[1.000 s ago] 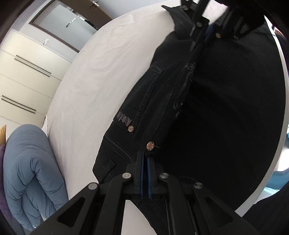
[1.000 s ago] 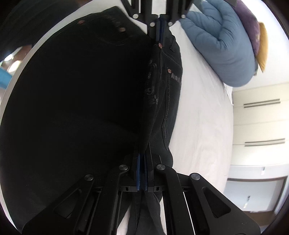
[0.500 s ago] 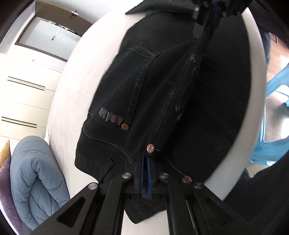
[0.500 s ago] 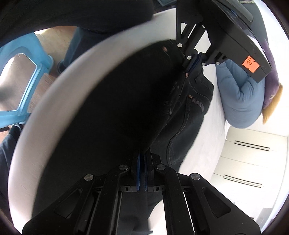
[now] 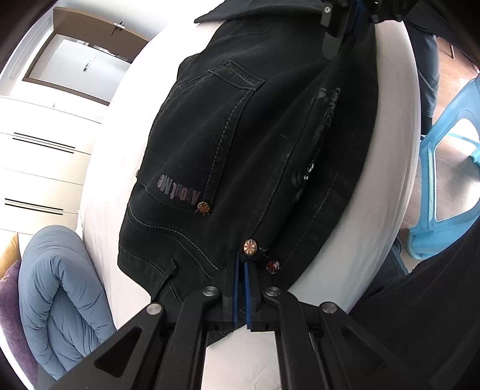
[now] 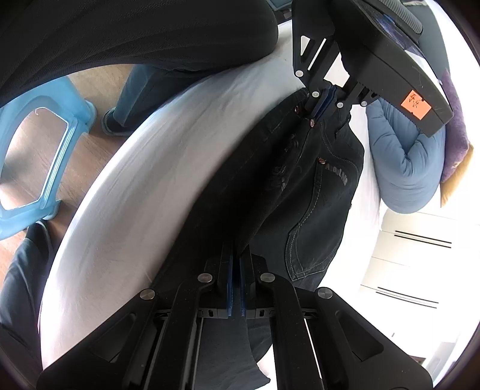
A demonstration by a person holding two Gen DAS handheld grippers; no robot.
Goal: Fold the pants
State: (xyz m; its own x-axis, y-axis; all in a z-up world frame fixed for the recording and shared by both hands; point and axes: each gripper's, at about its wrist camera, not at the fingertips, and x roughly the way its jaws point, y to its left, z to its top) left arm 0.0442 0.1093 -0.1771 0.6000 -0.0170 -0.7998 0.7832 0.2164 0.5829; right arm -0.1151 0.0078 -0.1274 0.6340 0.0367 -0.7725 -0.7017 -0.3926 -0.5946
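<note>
Black jeans (image 5: 240, 144) with white stitching, copper rivets and an "AboutMe" label lie folded lengthwise on a white bed (image 5: 108, 168). My left gripper (image 5: 241, 264) is shut on the waistband edge by a rivet. My right gripper (image 6: 236, 258) is shut on the jeans' folded edge farther along the garment. Each gripper shows in the other's view: the right one at the top of the left wrist view (image 5: 354, 18), the left one at the top of the right wrist view (image 6: 322, 103). The jeans (image 6: 303, 192) are stretched between them near the bed's edge.
A blue rolled duvet (image 5: 57, 288) and a purple pillow (image 6: 456, 126) lie at the head of the bed. A light blue plastic stool (image 6: 39, 162) stands on the wood floor beside the bed. White drawers (image 5: 33, 168) line the wall. The person's legs (image 6: 135, 93) stand by the bed edge.
Both grippers have carried the jeans' fold toward the near bed edge. The back pocket side now lies face up and flatter, and the floor and stool have come into view.
</note>
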